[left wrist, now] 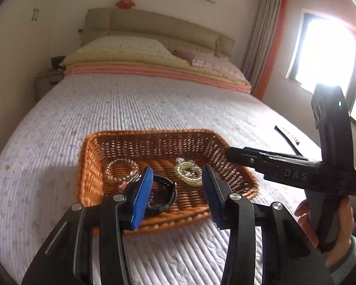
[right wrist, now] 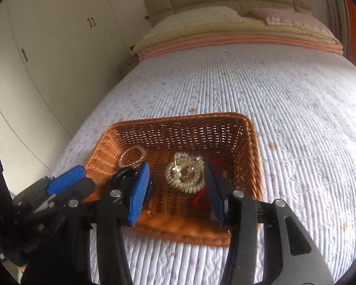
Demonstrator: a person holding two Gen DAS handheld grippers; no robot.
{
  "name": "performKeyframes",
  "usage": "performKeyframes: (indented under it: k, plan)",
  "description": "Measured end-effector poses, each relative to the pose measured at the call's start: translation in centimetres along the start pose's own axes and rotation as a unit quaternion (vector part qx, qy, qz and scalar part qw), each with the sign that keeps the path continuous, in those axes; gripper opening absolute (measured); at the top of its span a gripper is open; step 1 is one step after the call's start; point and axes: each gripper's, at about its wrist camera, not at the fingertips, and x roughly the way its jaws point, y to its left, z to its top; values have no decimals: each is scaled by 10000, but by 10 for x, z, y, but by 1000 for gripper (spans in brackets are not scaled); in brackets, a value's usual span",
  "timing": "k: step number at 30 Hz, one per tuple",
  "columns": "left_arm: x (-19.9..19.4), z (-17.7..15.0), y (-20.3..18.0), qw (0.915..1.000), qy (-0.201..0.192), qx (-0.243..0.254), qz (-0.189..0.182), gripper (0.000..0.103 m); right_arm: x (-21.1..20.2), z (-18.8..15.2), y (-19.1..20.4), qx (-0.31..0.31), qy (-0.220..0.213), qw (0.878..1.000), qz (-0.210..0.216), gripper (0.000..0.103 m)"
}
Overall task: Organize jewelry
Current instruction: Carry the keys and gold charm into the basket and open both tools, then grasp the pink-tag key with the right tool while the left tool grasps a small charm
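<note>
A brown wicker basket (left wrist: 95,166) (right wrist: 249,147) sits on the bed. Inside lie a clear bead bracelet (left wrist: 122,169) (right wrist: 131,155), a black watch (left wrist: 165,193) (right wrist: 123,175), a pale coiled bracelet (left wrist: 188,171) (right wrist: 185,174) and a red cord (right wrist: 198,198). My left gripper (left wrist: 178,190) is open and empty, held over the basket's near edge. My right gripper (right wrist: 176,187) is open and empty, also over the near edge, and its body shows at the right of the left wrist view (left wrist: 284,171).
The bed has a white quilted cover (left wrist: 130,109) (right wrist: 273,90), with folded blankets and pillows (left wrist: 154,59) at the head. A nightstand (left wrist: 47,80) stands at the left, wardrobes (right wrist: 47,47) beyond. A dark strap (left wrist: 287,139) lies at the bed's right edge.
</note>
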Motion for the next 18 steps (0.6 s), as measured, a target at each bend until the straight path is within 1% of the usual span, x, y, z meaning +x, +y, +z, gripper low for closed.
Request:
performKeyframes:
  k: [2, 5, 9, 13, 18]
  plan:
    - [-28, -4, -6, 9998, -165, -35, -62, 42, -26, -10, 4, -90, -107, 9999, 27, 45]
    - [-60, -16, -17, 9993, -337, -58, -138, 42, -65, -32, 10, -293, -263, 9992, -61, 45]
    - [-87, -40, -29, 9992, -355, -48, -183, 42, -97, -65, 16, -514, -323, 9980, -182, 45]
    - [-92, -71, -42, 9995, -197, 14, -258, 42, -112, -99, 15, -564, -294, 9975, -324, 45]
    - [-75, -110, -50, 9988, 239, -40, -421, 42, -105, -142, 1, -270, -31, 9984, -491, 45]
